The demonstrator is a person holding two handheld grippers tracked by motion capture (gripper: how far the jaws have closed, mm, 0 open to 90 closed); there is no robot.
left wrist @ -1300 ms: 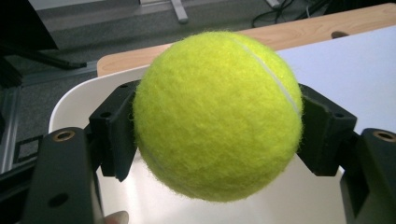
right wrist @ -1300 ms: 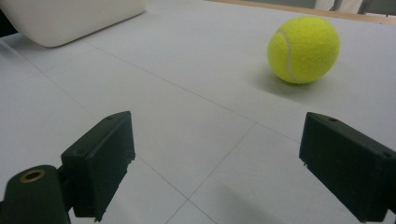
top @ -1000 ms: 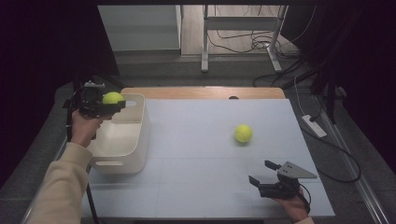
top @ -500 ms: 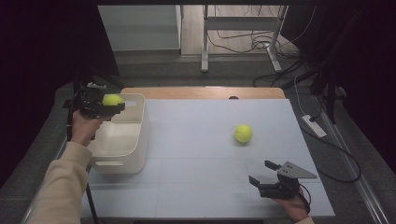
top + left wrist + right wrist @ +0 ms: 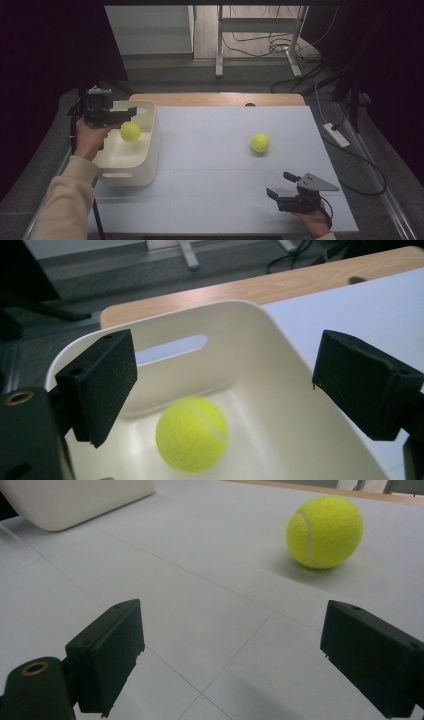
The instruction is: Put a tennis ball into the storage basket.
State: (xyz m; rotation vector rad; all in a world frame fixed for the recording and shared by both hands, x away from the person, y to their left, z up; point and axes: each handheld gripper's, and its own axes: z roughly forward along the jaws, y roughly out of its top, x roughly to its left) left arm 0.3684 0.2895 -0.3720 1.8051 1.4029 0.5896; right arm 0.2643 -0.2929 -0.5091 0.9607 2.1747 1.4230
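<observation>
Dark floor and loose cables surround the white table top (image 5: 225,165) in the high view. At its left stands a cream plastic bin with slotted handles (image 5: 145,165). I hold my left gripper (image 5: 131,111) above it, jaws apart and empty, with one yellow-green felt tennis ball (image 5: 130,132) below them inside the bin. A second yellow-green tennis ball (image 5: 260,143) lies on the open table, well apart from my right gripper (image 5: 281,185), which rests low near the front edge.

Left gripper view: jaws wide apart, the binned ball (image 5: 192,435) between and beneath them.

Right gripper view: jaws open, the second ball (image 5: 324,532) ahead and right.

Judgement: the drop appears complete; next, the right gripper must advance and straddle the second ball.
</observation>
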